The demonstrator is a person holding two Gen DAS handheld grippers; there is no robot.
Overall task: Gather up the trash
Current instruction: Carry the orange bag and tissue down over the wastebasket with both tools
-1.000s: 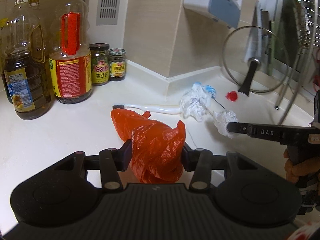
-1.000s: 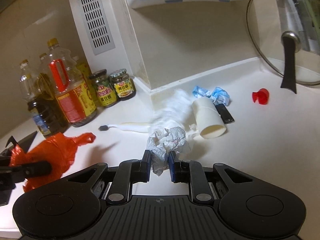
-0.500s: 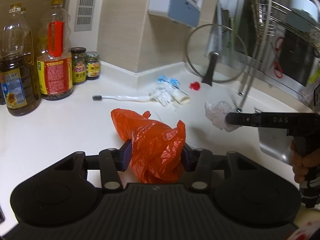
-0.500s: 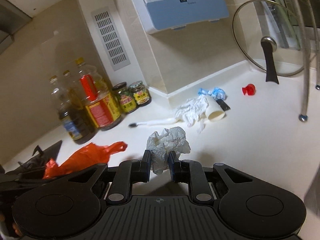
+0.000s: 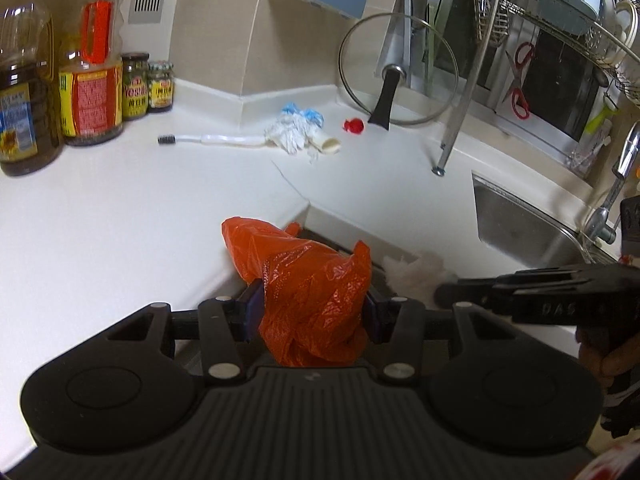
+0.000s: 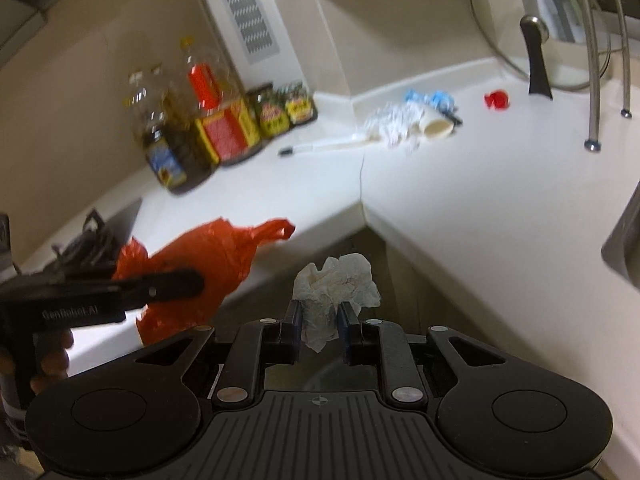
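**Q:** What do the two grippers hold?

**A:** The left gripper (image 5: pixel 312 314) clamps a crumpled orange plastic bag (image 5: pixel 308 288) across its bunched middle, off the white countertop (image 5: pixel 120 216) at the inner corner. The right gripper (image 6: pixel 318 326) pinches a wadded white tissue (image 6: pixel 338 280) by its lower folds, over the gap below the counter edge.

**Q:** How will they handle?

**A:** Both look very light and soft. The film is probably slick, so the gathered middle seems the safest hold; the tissue may tear if pulled.

**Q:** What trash remains?

**A:** By the back wall lie more crumpled tissue (image 5: pixel 290 138), a paper cup on its side (image 5: pixel 326 144), a blue wrapper (image 5: pixel 302 114), a toothbrush (image 5: pixel 208 140) and a red cap (image 5: pixel 354 126), well apart from both grippers.
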